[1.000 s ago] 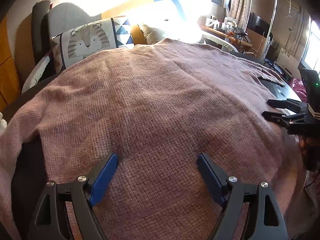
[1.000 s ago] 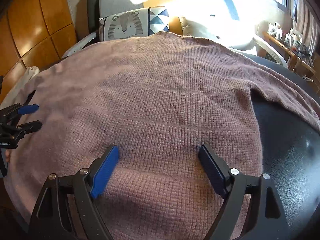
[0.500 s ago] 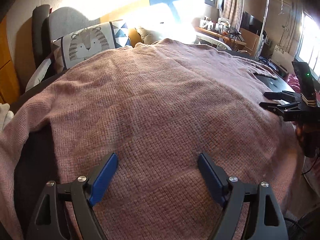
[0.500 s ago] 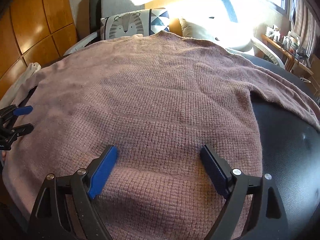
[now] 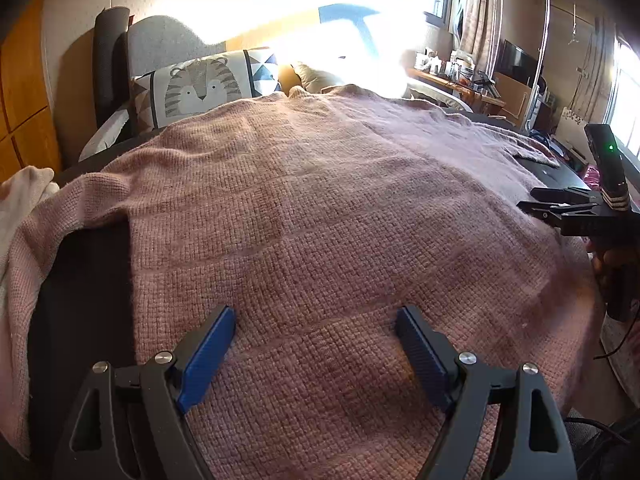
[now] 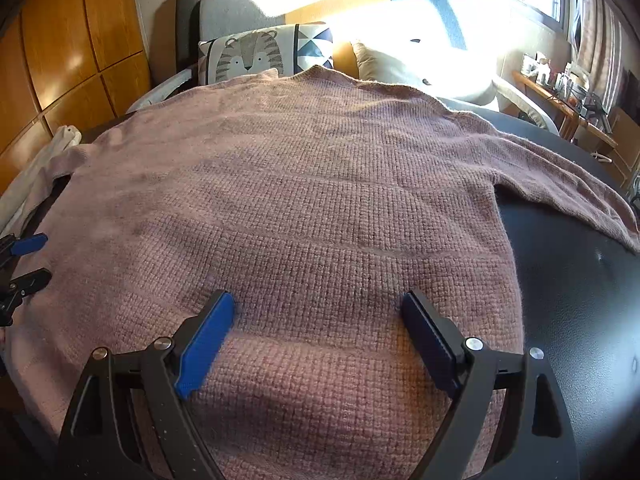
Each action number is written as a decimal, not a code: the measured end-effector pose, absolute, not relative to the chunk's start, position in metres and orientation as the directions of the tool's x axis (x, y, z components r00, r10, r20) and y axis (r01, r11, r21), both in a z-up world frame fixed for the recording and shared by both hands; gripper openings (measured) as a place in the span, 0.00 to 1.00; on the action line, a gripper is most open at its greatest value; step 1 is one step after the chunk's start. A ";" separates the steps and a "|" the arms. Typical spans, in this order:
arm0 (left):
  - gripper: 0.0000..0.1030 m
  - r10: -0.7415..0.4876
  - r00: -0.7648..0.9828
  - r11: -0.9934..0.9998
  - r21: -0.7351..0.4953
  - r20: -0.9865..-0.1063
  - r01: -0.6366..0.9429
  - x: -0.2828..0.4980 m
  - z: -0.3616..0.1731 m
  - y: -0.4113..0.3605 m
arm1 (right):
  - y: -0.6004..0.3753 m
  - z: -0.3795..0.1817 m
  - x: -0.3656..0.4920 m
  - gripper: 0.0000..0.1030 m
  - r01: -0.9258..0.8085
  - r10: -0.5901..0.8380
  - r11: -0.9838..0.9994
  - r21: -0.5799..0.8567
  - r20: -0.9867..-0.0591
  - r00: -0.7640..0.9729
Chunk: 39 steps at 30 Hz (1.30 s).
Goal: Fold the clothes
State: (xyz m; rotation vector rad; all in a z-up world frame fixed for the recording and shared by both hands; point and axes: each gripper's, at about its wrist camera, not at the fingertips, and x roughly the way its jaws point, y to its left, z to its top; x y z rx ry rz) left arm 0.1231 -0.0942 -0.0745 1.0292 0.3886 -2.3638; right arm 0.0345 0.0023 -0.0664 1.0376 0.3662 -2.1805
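A bedroom with sunny windows, and a black table (image 6: pixel 580 300) fills the front. Behind the table is a grey chair (image 6: pixel 236 8) with a tiger pillow (image 6: pixel 248 56) on it. Wooden cupboard doors (image 6: pixel 60 40) stand to the left.

A big pink knitted sweater (image 6: pixel 300 200) lies spread out flat on the table. It covers most of the top. One sleeve (image 6: pixel 560 172) stretches out to the right across the black table. The other sleeve (image 5: pixel 36 248) hangs over the left edge. A white cloth (image 5: pixel 20 196) lies just beside that left sleeve.

The left gripper (image 5: pixel 314 340) is above the bottom part of the sweater, near its left side. Its two blue pads (image 5: pixel 206 350) are wide apart and nothing is between them but the sweater lying flat below. It holds nothing.

The right gripper (image 6: pixel 318 332) is above the bottom part of the sweater, near its right side. Its jaws are wide apart too, and it holds nothing. A soft bump in the sweater sits just under it.

Each gripper shows at the edge of the other one's view
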 end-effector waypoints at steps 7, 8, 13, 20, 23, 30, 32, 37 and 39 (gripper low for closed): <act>0.82 -0.271 -0.555 -0.820 -0.114 -0.787 0.561 0.080 -0.058 -0.122 | -0.003 -0.068 0.026 0.89 0.682 -0.462 -0.730 0.036 -0.762 -0.454; 0.82 -0.267 -0.568 -0.820 -0.127 -0.778 0.558 0.070 -0.055 -0.125 | -0.003 -0.069 0.026 0.89 0.682 -0.464 -0.730 0.036 -0.759 -0.457; 0.82 -0.278 -0.567 -0.824 -0.111 -0.775 0.555 0.036 -0.065 -0.137 | -0.003 -0.070 0.028 0.89 0.680 -0.463 -0.733 0.022 -0.749 -0.474; 0.82 -0.280 -0.554 -0.833 -0.089 -0.784 0.547 0.040 -0.068 -0.136 | -0.002 -0.069 0.033 0.90 0.669 -0.449 -0.743 0.000 -0.742 -0.498; 0.82 -0.275 -0.541 -0.828 -0.091 -0.795 0.553 0.040 -0.067 -0.136 | -0.001 -0.068 0.032 0.90 0.667 -0.448 -0.745 0.011 -0.748 -0.489; 0.91 -0.327 -0.488 -0.843 0.016 -0.810 0.538 0.030 -0.075 -0.125 | 0.000 -0.068 0.034 0.90 0.662 -0.445 -0.750 0.004 -0.743 -0.500; 0.93 -0.331 -0.485 -0.837 0.014 -0.809 0.547 0.031 -0.075 -0.125 | 0.001 -0.068 0.036 0.90 0.660 -0.443 -0.751 -0.001 -0.740 -0.506; 0.97 -0.340 -0.481 -0.828 0.014 -0.808 0.561 0.033 -0.077 -0.126 | 0.001 -0.067 0.036 0.90 0.658 -0.443 -0.753 -0.002 -0.738 -0.509; 0.97 -0.343 -0.480 -0.826 0.016 -0.807 0.563 0.033 -0.077 -0.124 | 0.001 -0.067 0.036 0.90 0.657 -0.442 -0.754 -0.003 -0.738 -0.510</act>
